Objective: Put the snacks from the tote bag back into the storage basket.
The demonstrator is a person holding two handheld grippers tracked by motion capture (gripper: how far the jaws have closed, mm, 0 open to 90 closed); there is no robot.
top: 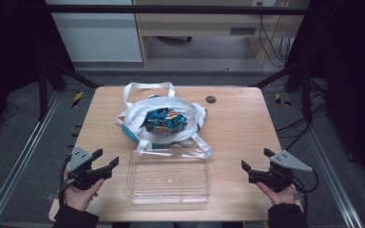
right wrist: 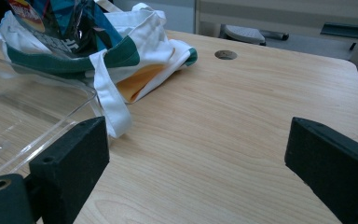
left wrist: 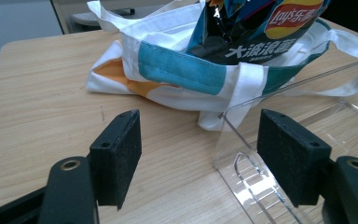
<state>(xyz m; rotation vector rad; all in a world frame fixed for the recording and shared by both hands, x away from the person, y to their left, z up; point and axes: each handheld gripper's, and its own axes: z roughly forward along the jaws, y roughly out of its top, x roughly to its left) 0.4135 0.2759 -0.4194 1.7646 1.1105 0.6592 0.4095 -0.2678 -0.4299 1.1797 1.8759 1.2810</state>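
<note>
A wooden table (top: pixel 237 123) stands before the person, who holds one tool in each hand at its near edge. The left gripper (top: pixel 105 159) sits at the near left corner, jaws spread wide with nothing between them; in the left gripper view the two black pads (left wrist: pixel 119 154) stand well apart over bare wood, the right-hand pad overlapping the corner of the tray. The right gripper (top: pixel 255 159) sits at the near right corner, likewise released, jaws wide and empty; its own view shows only table surface between the pads (right wrist: pixel 77 161). Both grippers point inward and away from the person, toward the middle of the table.

Between the two grippers, at the near centre, lies a clear plastic tray (top: pixel 138 187), rectangular, empty, resting flat. Neither gripper touches it in the high view.

Just beyond the tray lies a white cloth bag (top: pixel 133 118) with teal and orange panels, slumped on the table, mouth open upward. One strap (top: pixel 147 86) loops toward the far edge; another strap (top: pixel 202 145) lies against the tray's far rim. Inside the bag's mouth sits a blue and black crisp packet (top: pixel 164 121), printed with a red and yellow logo, partly standing out above the cloth.

A small round dark grommet (top: pixel 211 99) is set in the table to the right of the bag.
</note>
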